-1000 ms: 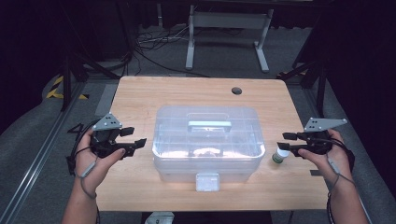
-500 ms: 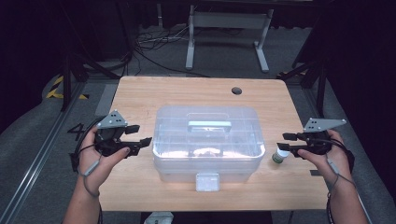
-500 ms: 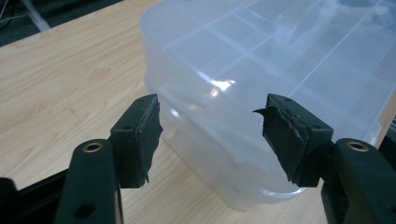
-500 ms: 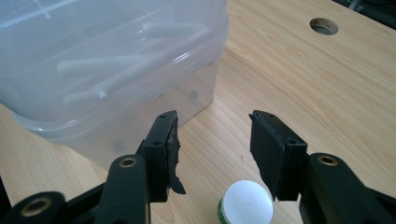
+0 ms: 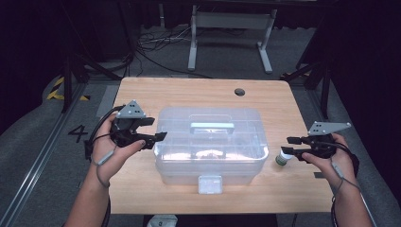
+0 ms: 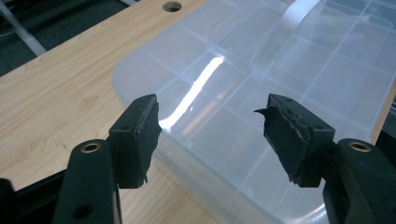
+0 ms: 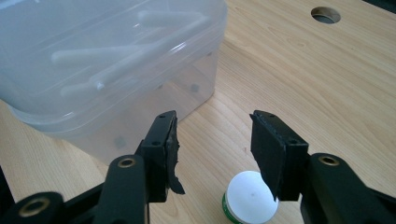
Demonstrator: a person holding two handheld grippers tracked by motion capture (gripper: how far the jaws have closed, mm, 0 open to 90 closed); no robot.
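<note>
The left gripper (image 5: 150,129) is held level over the left rim of the clear plastic lidded storage box (image 5: 210,144) mid-worktop (image 5: 198,94), jaws released. The right gripper (image 5: 290,145), level, jaws spread, hovers above a small white-capped green bottle (image 5: 282,157) beside the box.

The left claw (image 5: 158,137) is held level in the person's left hand (image 5: 111,146), forearm reaching in from below, its jaws standing wide apart with nothing between the pads. The right claw (image 5: 289,145) is gripped by the right hand (image 5: 331,153), also level and pointing inward toward the left claw, jaws parted and unloaded.
</note>
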